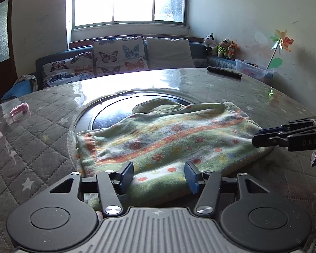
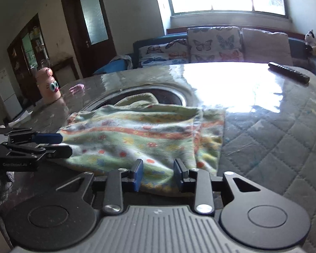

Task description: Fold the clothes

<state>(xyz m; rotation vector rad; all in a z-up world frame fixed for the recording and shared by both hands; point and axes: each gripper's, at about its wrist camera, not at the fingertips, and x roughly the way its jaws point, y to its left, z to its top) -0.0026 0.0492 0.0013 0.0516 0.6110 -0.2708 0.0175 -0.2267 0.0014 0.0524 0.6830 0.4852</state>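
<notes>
Patterned garment lies partly folded on the quilted table, its far end draped over the dark round inset at 12 o'clock. Left gripper: fingers wide, near hem between them, nothing pinched. Right gripper: fingers wide, straddling its own hem edge. Cloth looks soft, light, limp and fleecy; likely sags and bunches. Best hold: doubled near corners, pinching both layers. Table cover looks glossy, so cloth may slide.
</notes>
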